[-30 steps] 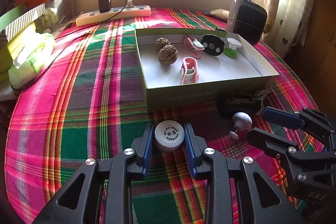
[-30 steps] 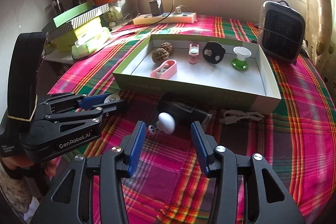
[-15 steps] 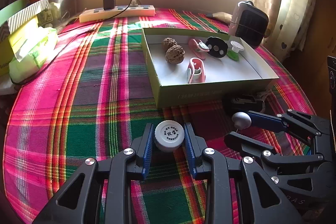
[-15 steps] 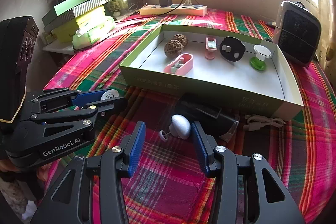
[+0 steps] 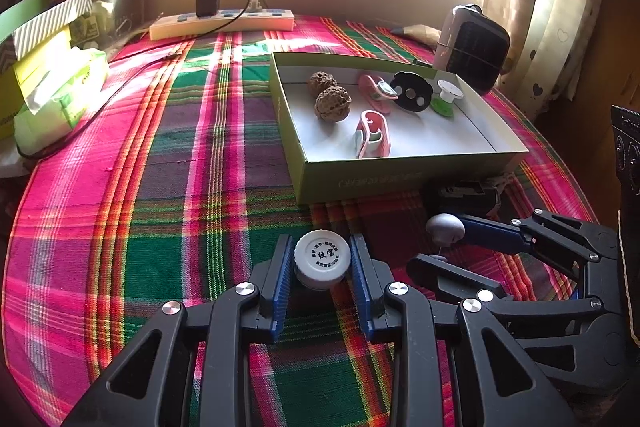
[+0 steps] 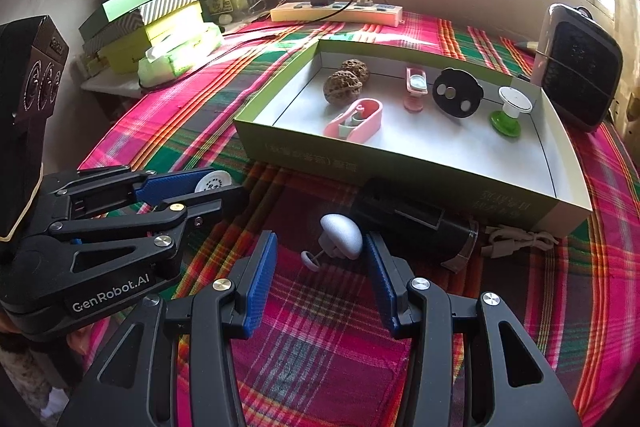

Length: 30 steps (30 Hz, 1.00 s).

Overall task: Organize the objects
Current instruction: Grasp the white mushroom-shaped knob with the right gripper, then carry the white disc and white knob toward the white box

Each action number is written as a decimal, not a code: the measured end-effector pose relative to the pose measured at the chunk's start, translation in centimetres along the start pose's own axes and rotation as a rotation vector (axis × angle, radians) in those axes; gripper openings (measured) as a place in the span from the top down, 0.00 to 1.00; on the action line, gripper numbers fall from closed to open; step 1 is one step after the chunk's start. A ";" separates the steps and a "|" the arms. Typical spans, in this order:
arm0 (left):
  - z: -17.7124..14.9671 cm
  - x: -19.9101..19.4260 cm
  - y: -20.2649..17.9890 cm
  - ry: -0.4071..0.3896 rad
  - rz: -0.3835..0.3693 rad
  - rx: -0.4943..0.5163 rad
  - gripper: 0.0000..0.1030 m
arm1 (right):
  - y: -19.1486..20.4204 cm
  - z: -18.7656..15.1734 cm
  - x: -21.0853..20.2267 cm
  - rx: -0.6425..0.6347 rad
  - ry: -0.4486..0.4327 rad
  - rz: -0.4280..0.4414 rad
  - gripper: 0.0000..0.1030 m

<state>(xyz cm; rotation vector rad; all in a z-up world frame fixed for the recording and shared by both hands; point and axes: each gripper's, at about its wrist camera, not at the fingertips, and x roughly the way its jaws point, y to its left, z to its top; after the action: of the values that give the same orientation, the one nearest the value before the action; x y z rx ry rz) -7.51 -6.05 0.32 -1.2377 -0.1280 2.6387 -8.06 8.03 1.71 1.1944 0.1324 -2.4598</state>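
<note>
My left gripper (image 5: 321, 242) is shut on a small white screw cap (image 5: 322, 259) with printed writing on top, just above the plaid tablecloth. In the right wrist view that left gripper (image 6: 224, 187) sits at the left with the cap (image 6: 213, 182) between its blue pads. My right gripper (image 6: 320, 247) stands open around a white mushroom-shaped piece (image 6: 342, 231) lying on the cloth, close against the right finger. A green box (image 6: 360, 163) with a white floor lies beyond, holding two walnuts (image 6: 338, 87), two pink tape holders, a black disc and a green-and-white spool.
A black cylindrical device (image 6: 416, 227) and a coiled white cable (image 6: 516, 241) lie against the box's front wall. A small heater (image 6: 576, 67) stands at the right, a power strip (image 6: 336, 13) at the back, and a tissue pack (image 6: 180, 53) with stacked boxes at the left.
My right gripper has come forward and down, so the mushroom-shaped piece now lies further in between its fingers. The left gripper still holds the cap, almost in the same place.
</note>
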 end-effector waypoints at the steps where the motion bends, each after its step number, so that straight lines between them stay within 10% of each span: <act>1: 0.0 0.0 0.0 0.000 -0.001 -0.001 0.75 | -0.1 0.0 0.0 0.007 -0.001 0.003 0.55; 7: 0.0 0.0 0.0 0.000 0.000 0.000 0.75 | -0.6 0.0 -0.1 0.036 -0.006 -0.010 0.69; 30: -0.2 -0.1 -0.1 0.000 0.015 0.011 0.75 | -0.4 -0.3 -0.3 0.047 -0.009 0.005 0.70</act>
<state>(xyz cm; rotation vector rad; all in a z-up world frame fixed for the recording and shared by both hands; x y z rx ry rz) -7.28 -5.93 0.27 -1.2403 -0.1044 2.6488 -7.85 8.59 1.77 1.2014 0.0690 -2.4766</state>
